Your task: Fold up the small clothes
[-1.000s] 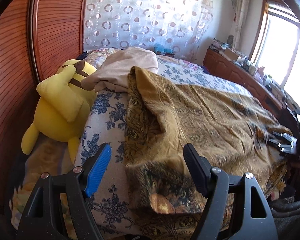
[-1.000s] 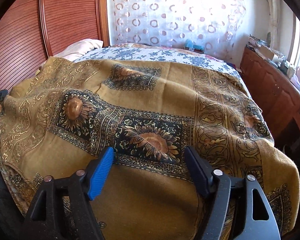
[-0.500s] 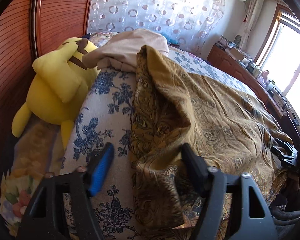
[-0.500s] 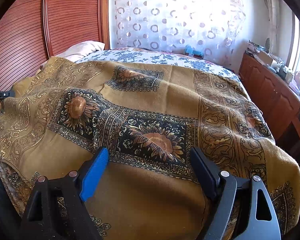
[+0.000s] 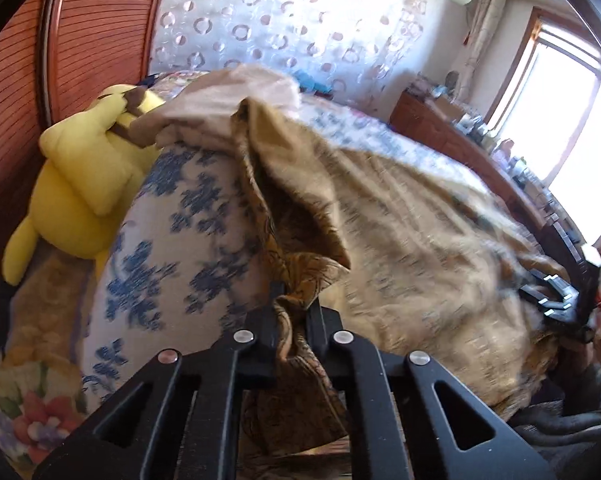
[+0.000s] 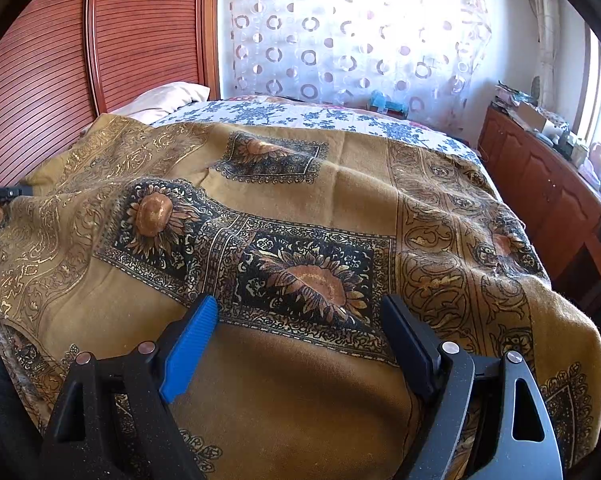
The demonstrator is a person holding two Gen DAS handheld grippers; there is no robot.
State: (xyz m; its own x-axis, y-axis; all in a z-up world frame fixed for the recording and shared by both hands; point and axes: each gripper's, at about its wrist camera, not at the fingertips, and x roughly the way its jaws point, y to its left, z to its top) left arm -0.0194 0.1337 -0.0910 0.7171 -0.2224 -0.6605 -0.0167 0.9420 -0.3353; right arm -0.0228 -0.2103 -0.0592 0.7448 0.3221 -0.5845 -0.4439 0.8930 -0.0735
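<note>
A mustard-brown cloth (image 6: pixel 300 184) with dark sunflower panels lies spread over the bed. In the left wrist view its left edge (image 5: pixel 400 220) is bunched up into a fold. My left gripper (image 5: pixel 294 300) is closing its jaws on that fold, and the pads press the bunched fabric between them. My right gripper (image 6: pixel 300 320) stands open just above the cloth's near edge, with a sunflower panel showing between its fingers and nothing gripped. The right gripper (image 5: pixel 560 300) also shows at the right edge of the left wrist view.
The cloth rests on a white bedsheet with blue flowers (image 5: pixel 172 240). A yellow plush toy (image 5: pixel 80 184) leans against the red wooden headboard (image 5: pixel 80 40), beside a beige pillow (image 5: pixel 228 96). A wooden cabinet (image 6: pixel 540 184) with clutter runs along the bed's right side.
My left gripper's jaws have closed from wide open onto the cloth's bunched edge, and the fold now stands up higher. The right gripper has stayed open in about the same place.
</note>
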